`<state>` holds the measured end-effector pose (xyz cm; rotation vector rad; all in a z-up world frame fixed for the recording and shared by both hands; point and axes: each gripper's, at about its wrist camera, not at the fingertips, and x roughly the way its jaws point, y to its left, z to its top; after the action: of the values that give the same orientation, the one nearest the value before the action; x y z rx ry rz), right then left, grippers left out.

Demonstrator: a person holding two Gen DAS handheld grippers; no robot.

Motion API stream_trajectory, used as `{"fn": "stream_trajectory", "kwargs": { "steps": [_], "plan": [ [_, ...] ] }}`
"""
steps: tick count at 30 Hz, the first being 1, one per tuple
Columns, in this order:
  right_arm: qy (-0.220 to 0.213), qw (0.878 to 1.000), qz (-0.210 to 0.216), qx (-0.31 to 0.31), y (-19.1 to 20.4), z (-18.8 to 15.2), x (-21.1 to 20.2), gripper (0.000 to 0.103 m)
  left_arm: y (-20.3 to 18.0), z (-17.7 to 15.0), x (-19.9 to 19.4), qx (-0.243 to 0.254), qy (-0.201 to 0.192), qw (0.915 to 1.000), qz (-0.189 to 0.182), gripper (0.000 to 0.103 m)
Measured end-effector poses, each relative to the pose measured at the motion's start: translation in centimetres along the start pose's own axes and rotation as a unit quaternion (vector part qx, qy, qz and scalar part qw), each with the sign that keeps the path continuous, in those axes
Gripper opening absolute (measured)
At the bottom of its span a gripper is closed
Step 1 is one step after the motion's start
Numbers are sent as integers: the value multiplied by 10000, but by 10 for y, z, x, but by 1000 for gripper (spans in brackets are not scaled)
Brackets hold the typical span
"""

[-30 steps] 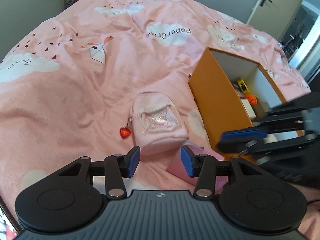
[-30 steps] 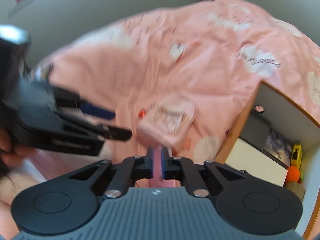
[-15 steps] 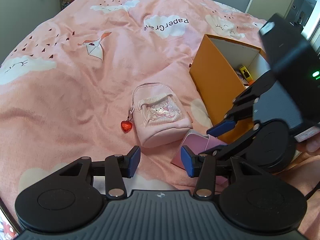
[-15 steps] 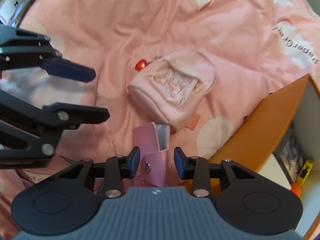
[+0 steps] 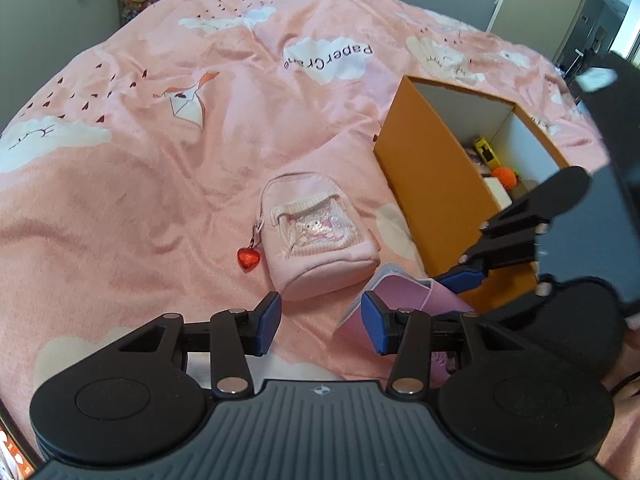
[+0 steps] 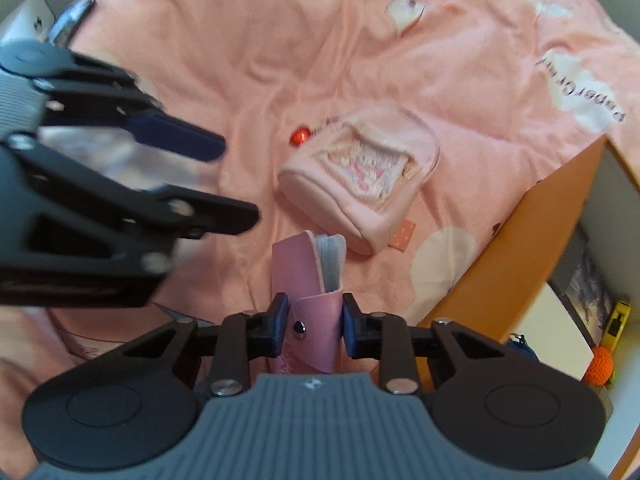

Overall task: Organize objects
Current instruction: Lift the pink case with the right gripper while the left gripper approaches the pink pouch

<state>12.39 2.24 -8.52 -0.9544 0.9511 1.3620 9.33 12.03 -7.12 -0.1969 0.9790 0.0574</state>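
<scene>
Two tools over the bed: right tool (image 6: 311, 326) closing on the pink wallet (image 6: 308, 280), jaws astride its snap flap, apparently touching; left tool (image 5: 318, 322) half open, empty, hovering just short of the small pink backpack (image 5: 316, 236). Wallet looks light, thin, floppy, cards loose at its open end, so best pinched across the folded spine. Soft, wrinkled pink bedspread (image 5: 160, 184) beneath, poor for sliding. Orange box (image 5: 432, 184) beside, partly filled; grey walls and door beyond
</scene>
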Motion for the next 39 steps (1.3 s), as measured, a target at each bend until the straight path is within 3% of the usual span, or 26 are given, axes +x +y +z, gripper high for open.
{"fn": "stream_trajectory", "kwargs": {
  "steps": [3, 7, 12, 16, 20, 25, 33, 39],
  "plan": [
    [-455, 9987, -148, 183, 1, -5, -22, 29, -1, 2, -2, -31, -132, 9999, 35, 54],
    [-1128, 9903, -192, 787, -17, -12, -60, 29, -9, 3, -9, 261, -534, 9974, 418, 54],
    [-1938, 9687, -118, 1548, -39, -26, -113, 29, -10, 13, -14, 93, -585, 9981, 170, 54],
    [-2308, 9528, -497, 1908, -53, -44, -144, 29, 6, 25, -12, -361, -481, 9982, 60, 53],
    [-2251, 9412, -1083, 2275, -73, -66, -151, 29, 25, 33, -5, -877, -349, 9955, 96, 53],
    [-2020, 9253, -1280, 2944, -100, -102, -139, 29, 42, 41, 16, -1354, -171, 9906, -113, 54],
    [-1556, 9115, -1598, 3456, -127, -148, -124, 29, 53, 42, 77, -2034, 360, 9781, -258, 60],
    [-1264, 9142, -1957, 3315, -127, -157, -120, 29, 54, 37, 103, -2200, 576, 9735, -217, 63]
  ]
}}
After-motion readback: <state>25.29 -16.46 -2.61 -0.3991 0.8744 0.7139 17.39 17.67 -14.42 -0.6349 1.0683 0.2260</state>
